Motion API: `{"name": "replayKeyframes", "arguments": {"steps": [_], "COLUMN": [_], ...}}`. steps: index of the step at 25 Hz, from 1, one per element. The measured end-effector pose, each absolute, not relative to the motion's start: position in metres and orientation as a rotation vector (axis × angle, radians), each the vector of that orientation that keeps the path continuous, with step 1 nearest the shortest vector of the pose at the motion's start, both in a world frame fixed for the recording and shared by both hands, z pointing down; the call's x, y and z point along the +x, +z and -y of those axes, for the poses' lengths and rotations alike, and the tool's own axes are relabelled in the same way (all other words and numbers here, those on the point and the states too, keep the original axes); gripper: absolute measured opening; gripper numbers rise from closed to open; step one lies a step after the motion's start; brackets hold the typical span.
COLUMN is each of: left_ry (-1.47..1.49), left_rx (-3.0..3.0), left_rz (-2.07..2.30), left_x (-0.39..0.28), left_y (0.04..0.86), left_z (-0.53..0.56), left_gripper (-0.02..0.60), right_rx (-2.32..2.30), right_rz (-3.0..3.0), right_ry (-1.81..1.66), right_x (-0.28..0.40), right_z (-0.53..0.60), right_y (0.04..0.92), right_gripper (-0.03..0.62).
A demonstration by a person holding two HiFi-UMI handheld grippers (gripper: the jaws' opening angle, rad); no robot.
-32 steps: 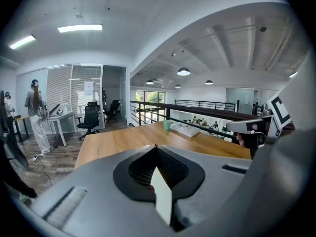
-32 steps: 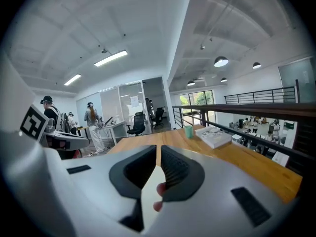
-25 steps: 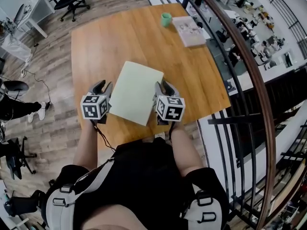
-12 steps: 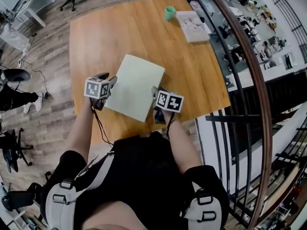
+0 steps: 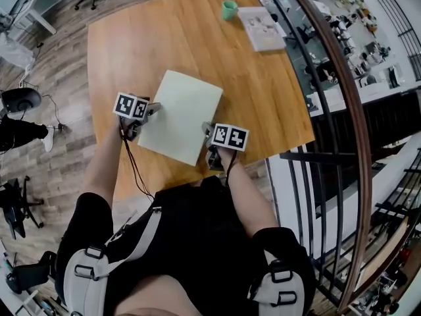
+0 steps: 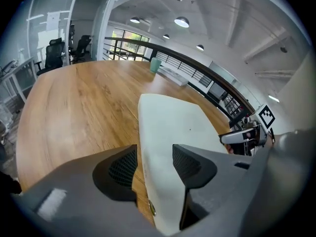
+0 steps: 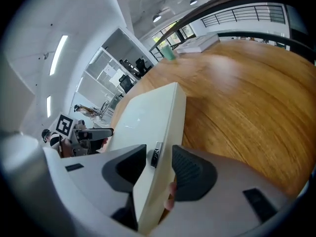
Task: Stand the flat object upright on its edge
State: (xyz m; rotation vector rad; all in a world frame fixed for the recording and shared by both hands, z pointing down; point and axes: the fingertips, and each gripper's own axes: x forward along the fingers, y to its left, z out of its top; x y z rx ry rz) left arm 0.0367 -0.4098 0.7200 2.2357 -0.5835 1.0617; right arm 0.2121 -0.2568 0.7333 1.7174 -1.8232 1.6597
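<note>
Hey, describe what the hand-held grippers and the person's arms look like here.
The left hand-held gripper and right hand-held gripper are grey moulded bodies, each with two blunt jaws, dark textured pads and a cube of black-and-white square markers. A thin black cable trails from the left one. The person wears a black top and pale grey harness straps.
</note>
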Motion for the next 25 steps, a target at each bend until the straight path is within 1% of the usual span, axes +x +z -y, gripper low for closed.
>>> {"name": "replayKeyframes", "arguments": {"steps": [6,14,25], "left_ry": [1.012,0.899,0.959], "left_rx": [2.116,1.989,1.973], "left_rz": [0.45,0.39,0.457], "left_x": [0.038,0.039,0.034], "left_y": [0.733,0.746,0.745], "left_z": [0.411,0.406,0.396], "left_gripper": [0.213,0.21,0.178], "right_rx": [1.668,1.524,1.403], "right_rz": [1.842,1.823,1.832], "right_ry": [1.743,1.726,1.7], "right_x": [0.208,0.208,0.208], "right_z": [0.26,0.26,0.261], "right_y": [0.742,0.749,0.753], "right_gripper": [0.146,0.158,0.156]}}
